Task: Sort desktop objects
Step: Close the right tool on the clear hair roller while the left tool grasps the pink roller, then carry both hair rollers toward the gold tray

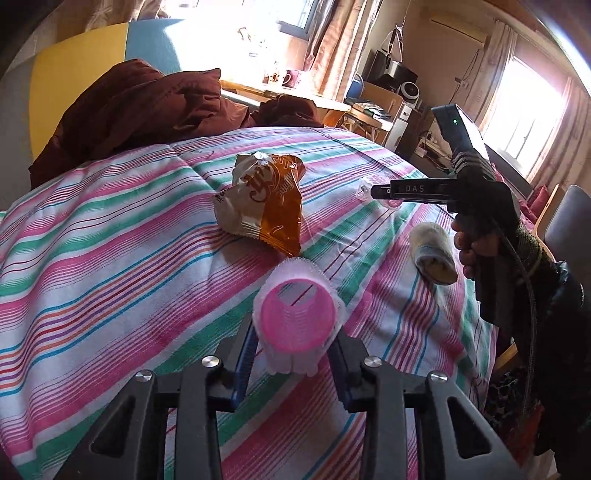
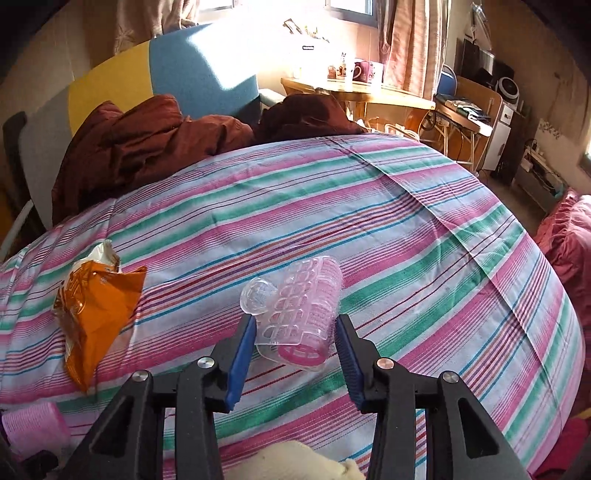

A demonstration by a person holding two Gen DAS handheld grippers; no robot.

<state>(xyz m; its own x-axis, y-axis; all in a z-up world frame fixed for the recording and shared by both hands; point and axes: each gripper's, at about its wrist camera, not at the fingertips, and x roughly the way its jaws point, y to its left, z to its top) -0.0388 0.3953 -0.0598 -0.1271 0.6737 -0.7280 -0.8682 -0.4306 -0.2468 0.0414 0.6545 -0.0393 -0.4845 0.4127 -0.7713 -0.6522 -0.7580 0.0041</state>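
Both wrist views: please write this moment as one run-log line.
left gripper: shut on pink hair roller | right gripper: open around clear-cased roller | snack bag: on striped sheet

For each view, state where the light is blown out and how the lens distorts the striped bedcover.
Left wrist view: windows at top and right are overexposed white; the striped bedcover bulges into a dome. Right wrist view: glare washes out the top window and the blue headboard; stripes curve strongly towards the dark corners.
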